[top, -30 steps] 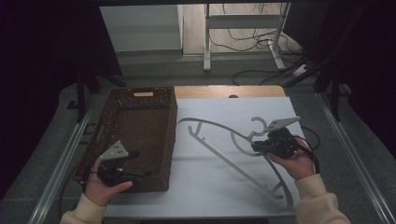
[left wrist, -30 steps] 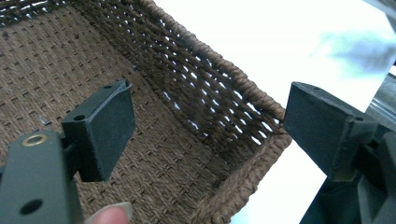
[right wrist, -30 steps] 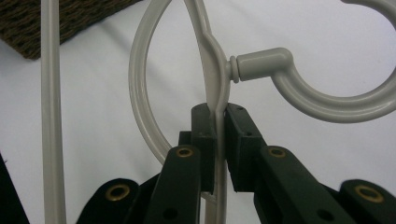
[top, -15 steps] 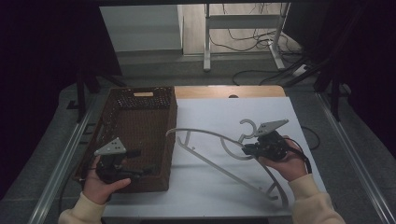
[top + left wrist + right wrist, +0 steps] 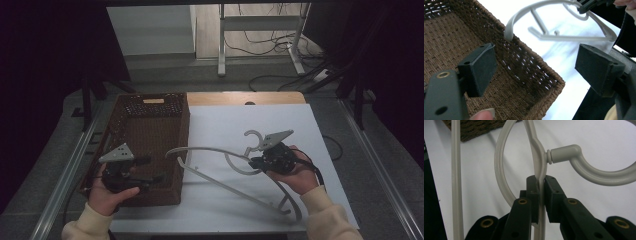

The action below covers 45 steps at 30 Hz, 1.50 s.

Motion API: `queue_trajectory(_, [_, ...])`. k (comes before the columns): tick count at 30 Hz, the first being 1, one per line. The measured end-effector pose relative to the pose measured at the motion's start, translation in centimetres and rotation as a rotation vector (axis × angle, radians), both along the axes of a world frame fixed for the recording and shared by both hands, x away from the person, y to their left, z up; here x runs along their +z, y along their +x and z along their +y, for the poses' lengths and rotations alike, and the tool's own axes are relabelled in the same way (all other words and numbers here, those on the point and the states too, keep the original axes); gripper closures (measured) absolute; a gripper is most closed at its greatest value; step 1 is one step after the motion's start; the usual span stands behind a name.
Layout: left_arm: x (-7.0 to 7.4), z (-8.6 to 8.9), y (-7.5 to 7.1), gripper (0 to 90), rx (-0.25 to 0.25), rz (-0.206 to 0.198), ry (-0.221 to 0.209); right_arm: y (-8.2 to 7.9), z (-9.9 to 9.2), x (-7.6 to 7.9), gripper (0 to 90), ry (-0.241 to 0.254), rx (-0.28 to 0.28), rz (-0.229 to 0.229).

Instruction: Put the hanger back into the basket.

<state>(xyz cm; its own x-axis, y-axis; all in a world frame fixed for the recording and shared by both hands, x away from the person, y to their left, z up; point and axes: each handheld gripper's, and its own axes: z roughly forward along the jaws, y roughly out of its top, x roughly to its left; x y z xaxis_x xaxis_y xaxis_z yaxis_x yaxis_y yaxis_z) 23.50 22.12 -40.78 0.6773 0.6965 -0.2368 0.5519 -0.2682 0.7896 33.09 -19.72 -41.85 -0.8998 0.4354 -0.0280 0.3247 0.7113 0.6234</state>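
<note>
- My right gripper (image 5: 541,185) is clamped on the pale grey plastic clothes hanger (image 5: 227,167), pinching its thin neck just below the hook.
- In the high view the hanger is tilted above the white bench (image 5: 300,125); one shoulder tip reaches over the near-right rim of the brown woven wicker basket (image 5: 145,135), and the other end hangs low near my right sleeve.
- My left gripper (image 5: 536,68) has its jaws wide apart, nothing between them, hovering over the basket's near corner.
- From the left gripper view I see the hanger's tip resting at the basket rim.
</note>
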Motion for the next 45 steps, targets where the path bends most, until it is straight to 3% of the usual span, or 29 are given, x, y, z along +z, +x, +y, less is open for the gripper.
queue_trajectory(5, [0.3,-0.1,0.3,17.2,-0.003,-0.002,0.005,-0.1,0.4,-0.1,82.1,0.000,0.010,0.010])
queue_trajectory(16, [1.7,-1.5,2.8,19.1,-0.050,0.004,0.033,-0.2,0.8,-0.1,82.2,0.012,0.041,0.017])
queue_trajectory(22, [2.1,-2.5,4.9,20.1,-0.104,0.046,0.042,-0.3,1.0,-0.2,82.2,0.010,0.057,0.018])
queue_trajectory(29, [1.8,-3.5,6.2,24.4,-0.163,0.093,0.050,-0.6,1.5,-0.2,82.1,0.011,0.089,0.020])
queue_trajectory(33, [1.8,-4.4,6.9,24.9,-0.245,0.140,0.061,-0.8,1.8,-0.1,82.2,0.016,0.116,0.023])
queue_trajectory(40, [1.3,-5.4,8.0,27.9,-0.312,0.189,0.109,-1.0,2.0,0.0,82.2,0.020,0.137,0.026])
queue_trajectory(44, [1.2,-6.0,8.3,35.5,-0.345,0.216,0.127,-1.0,2.0,0.0,82.2,0.024,0.149,0.025])
queue_trajectory(45, [1.2,-6.4,8.5,38.3,-0.359,0.235,0.152,-1.1,2.1,0.0,82.2,0.025,0.153,0.024])
